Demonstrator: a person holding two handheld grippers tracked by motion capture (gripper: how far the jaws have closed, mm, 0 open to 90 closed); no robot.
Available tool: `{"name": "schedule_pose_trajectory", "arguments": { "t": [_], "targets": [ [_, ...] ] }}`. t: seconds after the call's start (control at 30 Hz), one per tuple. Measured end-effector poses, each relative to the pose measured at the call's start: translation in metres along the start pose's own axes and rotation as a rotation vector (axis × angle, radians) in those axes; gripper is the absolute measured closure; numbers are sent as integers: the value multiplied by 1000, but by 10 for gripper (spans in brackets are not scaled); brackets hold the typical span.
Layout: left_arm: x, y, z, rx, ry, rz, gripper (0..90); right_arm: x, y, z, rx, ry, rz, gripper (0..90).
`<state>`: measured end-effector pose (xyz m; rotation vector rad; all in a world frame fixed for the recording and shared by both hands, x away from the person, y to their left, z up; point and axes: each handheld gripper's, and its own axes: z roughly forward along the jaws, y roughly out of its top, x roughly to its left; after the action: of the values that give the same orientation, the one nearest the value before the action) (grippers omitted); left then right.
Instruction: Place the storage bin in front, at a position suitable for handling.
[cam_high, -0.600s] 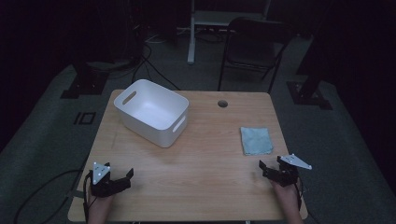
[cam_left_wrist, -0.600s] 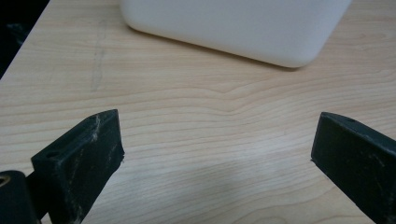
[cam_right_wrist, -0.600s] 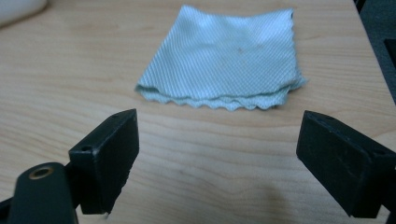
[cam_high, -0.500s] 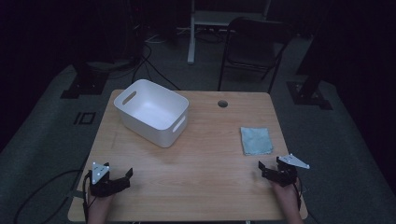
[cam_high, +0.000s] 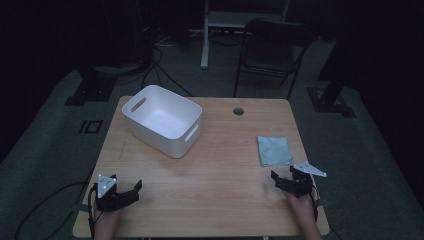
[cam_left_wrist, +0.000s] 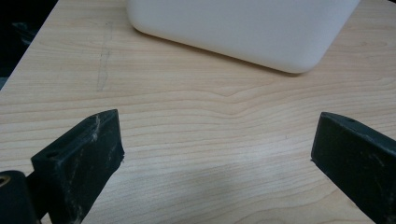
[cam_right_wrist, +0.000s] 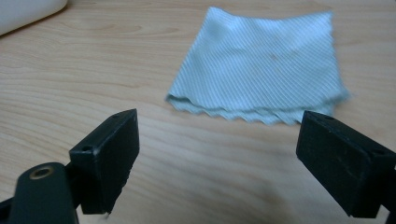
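Observation:
A white plastic bin (cam_high: 165, 120) with handle slots stands on the wooden table (cam_high: 225, 150), left of its middle; its rounded wall (cam_left_wrist: 243, 28) rises just ahead in the left gripper view. A folded light-blue cloth (cam_high: 274, 150) lies flat near the right edge, and its zigzag hem (cam_right_wrist: 261, 65) lies close in front of the right jaws. My left gripper (cam_high: 131, 190) rests open near the front left corner with bare wood between its jaws (cam_left_wrist: 217, 149). Open too, my right gripper (cam_high: 278, 179) sits near the front right, just short of the cloth (cam_right_wrist: 217, 154).
A round cable hole (cam_high: 238, 111) sits in the table's far edge. Beyond the table stand a dark folding chair (cam_high: 272, 55) and a white stand (cam_high: 205, 35) on a dim floor. Black equipment bases (cam_high: 87, 90) lie at the left.

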<state>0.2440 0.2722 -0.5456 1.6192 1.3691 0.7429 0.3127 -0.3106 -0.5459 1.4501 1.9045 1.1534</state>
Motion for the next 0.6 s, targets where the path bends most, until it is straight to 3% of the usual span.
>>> {"name": "schedule_pose_trajectory", "arguments": {
  "t": [0.4, 0.6],
  "targets": [
    [-3, 0, 2, 7, -7, 4, 21, 11, 35, 8, -49, 33, -1, 130],
    [2, 0, 0, -7, 1, -24, 20, 18, 53, 14, -67, 65, 0, 130]
  ]
}}
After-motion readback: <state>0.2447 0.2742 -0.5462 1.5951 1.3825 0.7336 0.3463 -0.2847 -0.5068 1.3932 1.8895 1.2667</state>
